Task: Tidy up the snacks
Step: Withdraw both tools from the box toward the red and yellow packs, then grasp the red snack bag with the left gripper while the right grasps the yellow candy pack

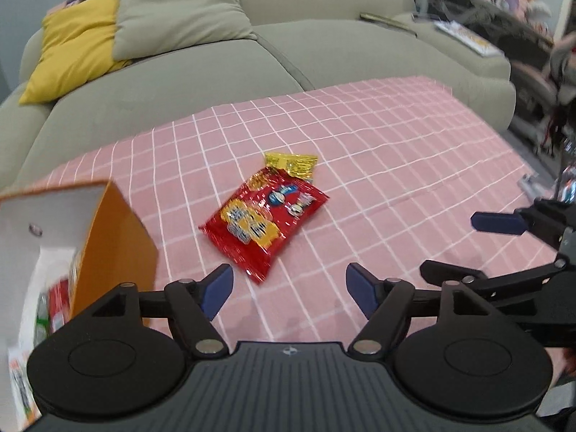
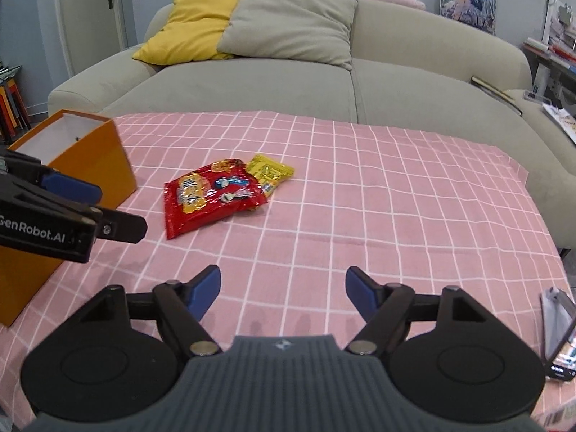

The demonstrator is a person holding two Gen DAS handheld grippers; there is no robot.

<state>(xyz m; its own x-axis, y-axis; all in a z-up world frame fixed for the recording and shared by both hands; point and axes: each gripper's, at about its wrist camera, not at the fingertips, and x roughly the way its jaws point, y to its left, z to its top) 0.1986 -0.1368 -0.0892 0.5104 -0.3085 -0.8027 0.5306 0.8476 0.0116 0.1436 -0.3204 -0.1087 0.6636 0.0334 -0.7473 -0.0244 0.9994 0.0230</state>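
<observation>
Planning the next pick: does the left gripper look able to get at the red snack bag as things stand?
Probably yes. The left gripper is open, and the red bag lies flat just ahead on the cloth, with nothing between; the orange box sits off to the side.

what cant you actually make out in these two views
- Orange box contents: left wrist view shows only blurred bits of packets; its wall and the frame edge hide the rest.
- Yellow packet: partly under the red snack bag in both views.
- Red bag's lettering: too blurred.
- Dark device, right wrist view: cut off by the edge.
</observation>
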